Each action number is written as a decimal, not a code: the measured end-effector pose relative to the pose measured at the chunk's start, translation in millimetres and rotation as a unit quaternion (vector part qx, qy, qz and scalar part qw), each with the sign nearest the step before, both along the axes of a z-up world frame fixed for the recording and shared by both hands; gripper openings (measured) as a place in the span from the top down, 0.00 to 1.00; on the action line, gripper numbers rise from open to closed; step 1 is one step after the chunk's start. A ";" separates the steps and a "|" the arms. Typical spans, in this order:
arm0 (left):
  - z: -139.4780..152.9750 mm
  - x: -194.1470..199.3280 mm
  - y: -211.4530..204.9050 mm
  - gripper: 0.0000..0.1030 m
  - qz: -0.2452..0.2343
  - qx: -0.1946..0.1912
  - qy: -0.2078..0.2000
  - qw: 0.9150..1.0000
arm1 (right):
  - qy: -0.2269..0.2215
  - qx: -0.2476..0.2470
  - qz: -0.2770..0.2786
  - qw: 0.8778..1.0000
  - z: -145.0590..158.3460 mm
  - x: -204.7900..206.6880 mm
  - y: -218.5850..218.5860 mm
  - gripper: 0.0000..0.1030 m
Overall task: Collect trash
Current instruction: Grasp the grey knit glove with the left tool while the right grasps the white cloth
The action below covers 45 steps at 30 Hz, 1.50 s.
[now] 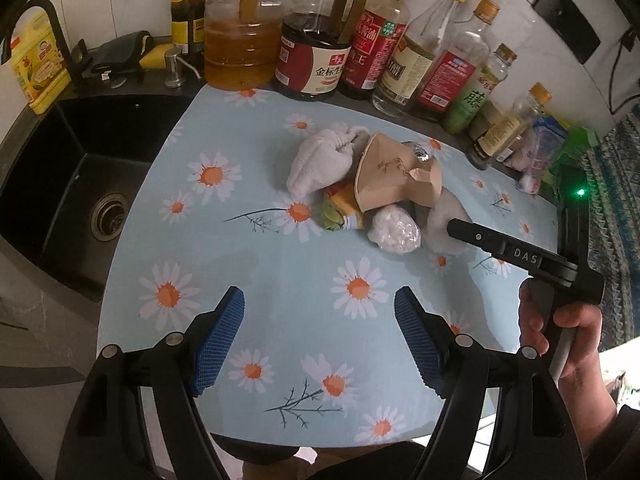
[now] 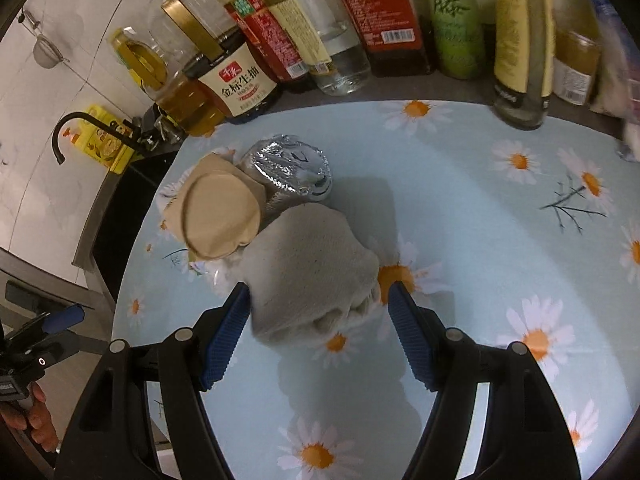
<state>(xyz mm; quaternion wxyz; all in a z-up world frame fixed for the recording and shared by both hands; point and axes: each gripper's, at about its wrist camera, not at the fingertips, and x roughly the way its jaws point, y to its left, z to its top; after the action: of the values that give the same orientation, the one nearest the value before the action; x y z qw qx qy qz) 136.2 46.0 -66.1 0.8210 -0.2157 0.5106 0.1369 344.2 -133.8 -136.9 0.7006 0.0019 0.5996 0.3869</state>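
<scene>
Where right gripper [image 2: 316, 308] gapes, grey wad [image 2: 312, 268] between jaws

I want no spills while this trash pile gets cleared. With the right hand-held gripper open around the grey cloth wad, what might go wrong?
1. The grey cloth wad leans against the brown paper cup and foil wrapper; lifting it may drag or roll them.
2. The right hand-held gripper straddles only the wad's near end, so the soft cloth could slip out.
3. Condiment bottles stand close behind; overshooting could topple one.

pale blue daisy-print mat [image 1: 280, 280]; brown paper cup [image 1: 394, 176]; black sink [image 1: 60, 184].
</scene>
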 end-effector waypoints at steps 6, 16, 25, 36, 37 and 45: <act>-3.2 14.8 1.4 0.27 0.007 0.006 0.006 1.000 | 0.011 0.013 0.016 1.000 -6.0 3.3 4.6 0.44; -9.4 35.0 11.0 0.27 -0.015 0.018 0.010 1.000 | 0.002 0.013 -0.013 1.000 1.7 -0.5 -13.7 0.77; -22.7 65.2 26.2 0.27 -0.062 0.024 0.019 0.998 | -0.014 0.014 -0.078 0.997 28.4 -15.9 -51.8 0.77; -36.8 112.4 44.3 0.27 -0.115 0.058 0.029 0.991 | -0.034 0.031 -0.124 0.991 65.0 -49.2 -79.5 0.77; -38.4 116.1 44.4 0.27 -0.120 0.059 0.031 0.991 | -0.036 0.031 -0.126 0.991 67.2 -52.6 -80.7 0.77; -54.2 142.5 38.7 0.27 -0.150 0.066 0.045 0.986 | -0.043 0.028 -0.138 0.989 75.1 -70.8 -91.0 0.77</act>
<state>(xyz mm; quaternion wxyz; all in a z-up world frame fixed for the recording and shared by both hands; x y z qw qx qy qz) 278.7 84.6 -120.3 0.8209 -0.0761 0.5634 0.0550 273.3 -224.8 -61.8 0.7718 0.0877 0.5523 0.3027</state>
